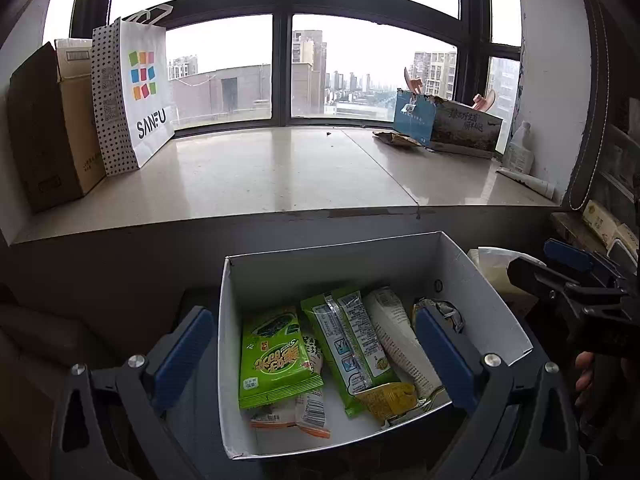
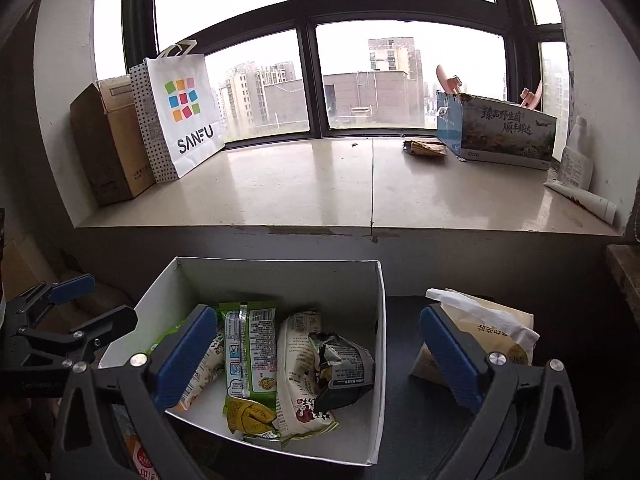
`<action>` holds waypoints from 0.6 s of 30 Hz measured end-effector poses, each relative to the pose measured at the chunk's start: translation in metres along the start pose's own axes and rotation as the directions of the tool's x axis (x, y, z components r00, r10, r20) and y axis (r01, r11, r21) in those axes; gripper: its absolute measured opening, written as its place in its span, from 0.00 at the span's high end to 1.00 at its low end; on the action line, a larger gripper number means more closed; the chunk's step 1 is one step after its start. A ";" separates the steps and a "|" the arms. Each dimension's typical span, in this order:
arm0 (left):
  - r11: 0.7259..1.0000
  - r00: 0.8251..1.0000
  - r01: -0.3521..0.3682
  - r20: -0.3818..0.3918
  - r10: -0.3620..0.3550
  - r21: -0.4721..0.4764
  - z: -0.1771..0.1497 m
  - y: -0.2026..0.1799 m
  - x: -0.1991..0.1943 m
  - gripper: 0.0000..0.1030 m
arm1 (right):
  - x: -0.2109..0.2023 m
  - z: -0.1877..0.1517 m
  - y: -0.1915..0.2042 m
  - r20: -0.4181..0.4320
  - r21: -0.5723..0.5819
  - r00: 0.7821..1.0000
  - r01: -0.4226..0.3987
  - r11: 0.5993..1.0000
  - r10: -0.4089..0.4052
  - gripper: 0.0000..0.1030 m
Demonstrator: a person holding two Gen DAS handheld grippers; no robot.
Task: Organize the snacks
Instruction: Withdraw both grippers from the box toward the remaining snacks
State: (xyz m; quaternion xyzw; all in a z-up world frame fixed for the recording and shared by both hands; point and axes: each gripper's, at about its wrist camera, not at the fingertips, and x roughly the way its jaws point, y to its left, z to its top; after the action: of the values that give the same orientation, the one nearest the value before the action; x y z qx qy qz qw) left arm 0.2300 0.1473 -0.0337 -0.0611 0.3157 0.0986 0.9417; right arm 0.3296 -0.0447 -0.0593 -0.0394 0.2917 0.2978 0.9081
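An open white box (image 1: 320,272) (image 2: 280,280) stands on a dark surface below the sill and holds several snack packets. Among them are a bright green one (image 1: 276,356), a long green-and-white one (image 1: 348,344) (image 2: 250,348), a white one (image 1: 400,332) (image 2: 298,372), a small yellow one (image 2: 248,414) and a crumpled dark one (image 2: 344,364). My left gripper (image 1: 312,320) is open and straddles the box's left wall, holding nothing. My right gripper (image 2: 316,314) is open across the box's right wall, also holding nothing. A cream bag (image 2: 492,332) lies outside the box, beside the right finger.
Behind the box runs a stone windowsill (image 1: 280,172). On it stand a white SANFU paper bag (image 1: 136,96), a brown carton (image 1: 48,128), a printed carton (image 1: 452,124), a loose wrapper (image 1: 396,138) and a white bottle (image 1: 520,148). A hand (image 1: 586,376) shows at the right edge.
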 end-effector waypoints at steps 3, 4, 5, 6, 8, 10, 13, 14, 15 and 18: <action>0.999 0.999 0.047 0.020 -0.048 0.006 -0.006 0.000 -0.028 0.00 | -0.021 -0.008 -0.005 0.022 0.008 1.000 -0.012 1.000 0.012 0.00; 0.999 0.998 0.047 0.030 -0.048 0.016 -0.010 -0.002 -0.039 0.00 | -0.029 -0.011 -0.006 0.033 0.012 0.999 -0.021 1.000 0.020 0.00; 0.999 0.998 0.047 0.044 -0.048 0.026 -0.014 -0.004 -0.049 0.00 | -0.037 -0.014 -0.008 0.051 0.017 0.998 -0.029 0.999 0.028 0.00; 0.999 0.997 0.042 0.060 -0.044 0.034 -0.020 -0.007 -0.060 0.00 | -0.045 -0.019 -0.009 0.065 0.015 0.997 -0.043 0.999 0.042 0.00; 0.998 0.996 0.023 0.088 -0.028 0.052 -0.032 -0.012 -0.080 0.00 | -0.063 -0.030 -0.010 0.098 0.007 0.994 -0.052 0.999 0.051 0.00; 0.998 0.994 0.034 0.105 -0.039 0.046 -0.047 -0.014 -0.098 0.00 | -0.079 -0.043 -0.011 0.129 -0.004 0.989 -0.072 0.997 0.072 0.00; 0.998 0.994 0.051 0.100 -0.053 0.024 -0.071 -0.015 -0.118 0.00 | -0.097 -0.066 -0.014 0.114 0.018 0.985 -0.132 0.991 0.129 0.00; 0.998 0.994 0.054 0.097 -0.056 0.025 -0.079 -0.016 -0.123 0.00 | -0.103 -0.074 -0.014 0.110 0.020 0.982 -0.158 0.987 0.155 0.00; 0.998 0.994 0.056 0.091 -0.058 0.026 -0.086 -0.016 -0.127 0.00 | -0.110 -0.083 -0.013 0.111 0.011 0.977 -0.183 0.983 0.180 0.00; 0.997 0.996 0.068 0.050 -0.070 0.032 -0.115 -0.018 -0.136 0.00 | -0.128 -0.114 -0.006 0.099 -0.029 0.976 -0.193 0.981 0.195 0.00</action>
State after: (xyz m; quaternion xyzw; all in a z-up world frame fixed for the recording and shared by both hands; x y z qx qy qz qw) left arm 0.0607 0.0897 -0.0418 -0.0553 0.2907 0.0627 0.9531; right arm 0.1919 -0.1438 -0.0831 -0.0043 0.2447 0.3894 0.8880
